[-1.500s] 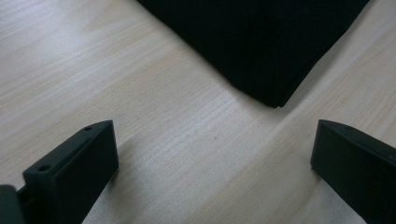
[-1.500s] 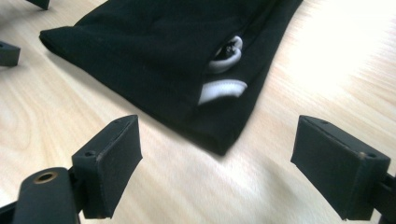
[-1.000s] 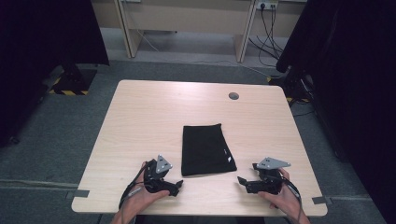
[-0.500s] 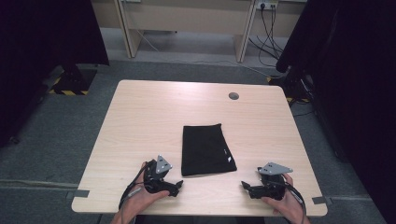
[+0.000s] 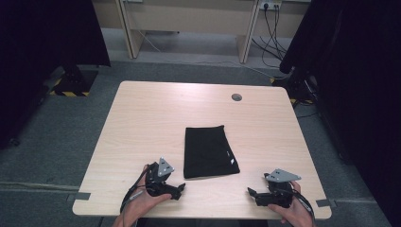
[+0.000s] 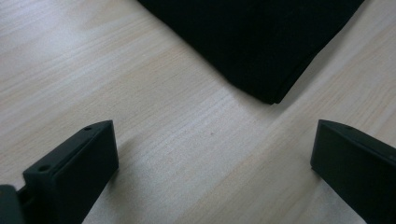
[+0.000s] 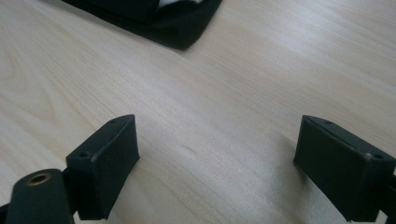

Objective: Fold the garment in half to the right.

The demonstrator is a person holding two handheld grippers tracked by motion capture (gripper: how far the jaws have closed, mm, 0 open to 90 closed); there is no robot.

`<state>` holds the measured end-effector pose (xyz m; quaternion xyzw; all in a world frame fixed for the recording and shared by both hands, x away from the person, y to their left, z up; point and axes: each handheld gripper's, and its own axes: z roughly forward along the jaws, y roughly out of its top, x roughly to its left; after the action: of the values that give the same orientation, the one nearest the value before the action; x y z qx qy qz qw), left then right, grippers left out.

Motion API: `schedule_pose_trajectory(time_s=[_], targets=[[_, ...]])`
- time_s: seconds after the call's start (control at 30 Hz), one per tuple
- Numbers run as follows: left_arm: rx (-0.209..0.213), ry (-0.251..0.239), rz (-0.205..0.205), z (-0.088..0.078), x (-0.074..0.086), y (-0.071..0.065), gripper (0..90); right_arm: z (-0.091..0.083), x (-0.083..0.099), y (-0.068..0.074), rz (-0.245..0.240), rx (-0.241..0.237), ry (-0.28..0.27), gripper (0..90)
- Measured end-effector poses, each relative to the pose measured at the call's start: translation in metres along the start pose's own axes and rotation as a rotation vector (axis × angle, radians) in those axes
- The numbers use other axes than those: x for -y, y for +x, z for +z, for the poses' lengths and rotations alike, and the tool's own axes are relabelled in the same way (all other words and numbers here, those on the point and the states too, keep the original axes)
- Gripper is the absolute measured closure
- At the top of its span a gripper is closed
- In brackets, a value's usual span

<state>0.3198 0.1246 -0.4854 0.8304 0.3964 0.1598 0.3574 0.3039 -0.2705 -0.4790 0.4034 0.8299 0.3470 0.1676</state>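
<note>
A folded black cloth (image 5: 209, 152) lies flat in the middle of the light wooden table (image 5: 142, 123), with a small white label near its right edge. My left gripper (image 5: 181, 188) rests near the table's front edge, just left of the cloth's near left corner (image 6: 273, 95), jaws wide open with bare wood between them. My right gripper (image 5: 250, 192) sits at the front right, pointing left toward the cloth's near right corner (image 7: 182, 39), also open and holding nothing. A hand holds each gripper from below.
A small round grommet (image 5: 236, 97) is set in the table's far right area. Dark curtains (image 5: 350, 71) hang on the right and the far left. Desk legs and cables (image 5: 272, 28) stand beyond the table on grey carpet.
My right gripper has slid a little toward the table's front edge and lower in the high view. The left gripper and the cloth have stayed put.
</note>
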Motion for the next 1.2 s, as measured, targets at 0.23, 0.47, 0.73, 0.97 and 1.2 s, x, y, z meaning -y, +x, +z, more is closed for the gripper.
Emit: schedule_pose_trajectory(time_s=[0.23, 0.47, 0.73, 0.97, 1.2], targets=[[0.008, -0.001, 0.007, -0.003, 0.003, -0.004, 0.0, -0.004, 0.005, 0.002, 0.005, 0.006, -0.011, 13.9], [0.01, -0.001, 0.01, -0.007, 0.007, -0.008, 0.0, -0.009, 0.011, 0.005, 0.015, 0.013, -0.016, 13.8], [0.012, -0.002, 0.011, -0.009, 0.009, -0.01, 0.0, -0.013, 0.016, 0.008, 0.017, 0.019, -0.026, 13.8], [0.012, -0.002, 0.01, -0.009, 0.009, -0.01, 0.0, -0.016, 0.02, 0.009, 0.019, 0.02, -0.036, 13.8], [0.012, -0.002, 0.01, -0.009, 0.009, -0.01, 0.0, -0.017, 0.022, 0.009, 0.019, 0.02, -0.041, 13.8]])
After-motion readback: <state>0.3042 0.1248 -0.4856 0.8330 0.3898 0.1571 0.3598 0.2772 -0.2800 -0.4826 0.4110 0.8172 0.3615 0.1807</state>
